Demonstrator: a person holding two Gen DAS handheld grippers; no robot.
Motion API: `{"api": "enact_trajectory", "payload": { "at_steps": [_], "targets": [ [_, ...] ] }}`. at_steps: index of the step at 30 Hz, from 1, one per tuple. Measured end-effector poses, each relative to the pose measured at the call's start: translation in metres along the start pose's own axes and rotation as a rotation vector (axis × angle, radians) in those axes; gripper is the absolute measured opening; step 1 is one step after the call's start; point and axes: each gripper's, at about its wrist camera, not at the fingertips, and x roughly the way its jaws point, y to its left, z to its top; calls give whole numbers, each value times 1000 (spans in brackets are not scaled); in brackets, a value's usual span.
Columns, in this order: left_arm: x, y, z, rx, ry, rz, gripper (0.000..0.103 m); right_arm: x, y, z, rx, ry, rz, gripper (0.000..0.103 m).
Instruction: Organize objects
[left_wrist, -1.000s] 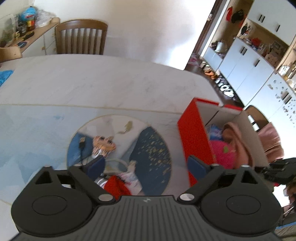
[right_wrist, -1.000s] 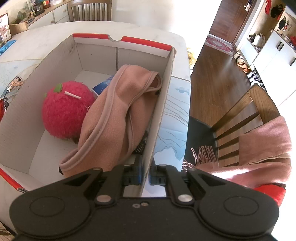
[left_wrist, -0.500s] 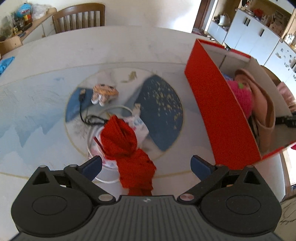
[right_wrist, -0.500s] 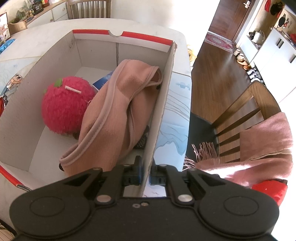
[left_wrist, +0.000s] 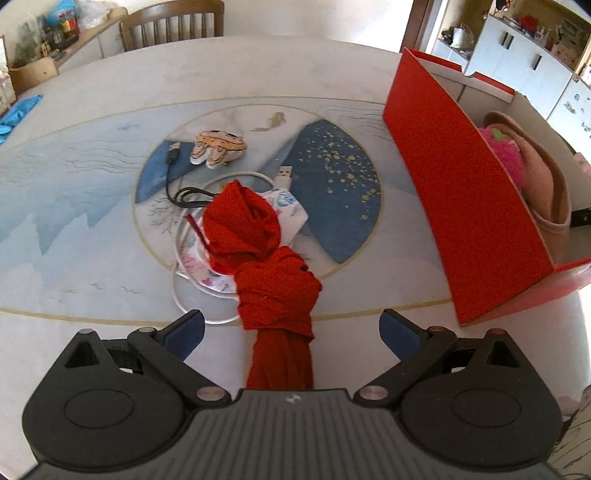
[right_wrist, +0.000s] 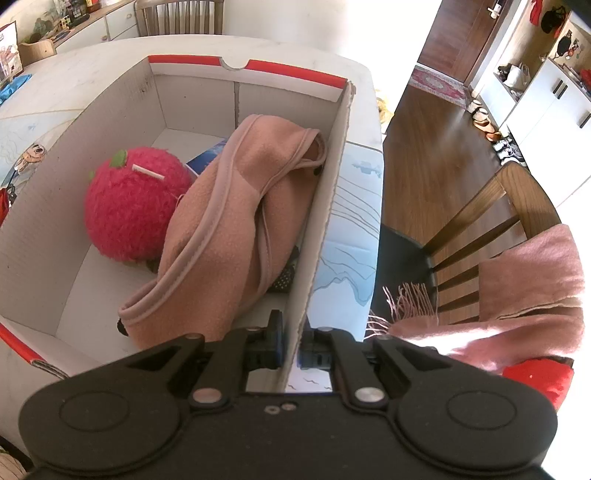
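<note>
A knotted red cloth (left_wrist: 271, 266) lies on the patterned table mat (left_wrist: 74, 206), over a white printed pouch (left_wrist: 288, 212) and a white cable loop. My left gripper (left_wrist: 291, 328) hangs open just above the cloth's near end, which runs between its blue fingers without touching them. The red and white cardboard box (left_wrist: 465, 206) stands to the right. My right gripper (right_wrist: 291, 343) is shut on the box's right wall (right_wrist: 325, 206), one pad inside and one outside. Inside the box lie a pink plush ball (right_wrist: 133, 206) and a folded peach fleece (right_wrist: 229, 229).
A small cartoon toy (left_wrist: 219, 146), a black USB cable (left_wrist: 177, 184) and a white USB plug (left_wrist: 284, 173) lie beyond the cloth. A blue rag (left_wrist: 18, 110) is at the far left. A wooden chair (right_wrist: 476, 229) with a pink scarf (right_wrist: 528, 295) stands right of the table.
The left gripper has come down and drawn back toward the near end of the red cloth, which now lies between its open fingers. The right gripper has kept its grip on the box wall.
</note>
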Motion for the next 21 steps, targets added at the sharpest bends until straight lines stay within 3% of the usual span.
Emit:
{"api": "enact_trajectory", "payload": {
  "at_steps": [3,12,21],
  "targets": [
    [1,2,-2,-9,-4,12,91,0,0,0,-1,0,0,6],
    [-2,1,-2,-4,-16,19,36,0,0,0,1,1,1,6],
    [-10,1,4,-11,-33,16,21,1,0,0,3,1,3,6]
  ]
}}
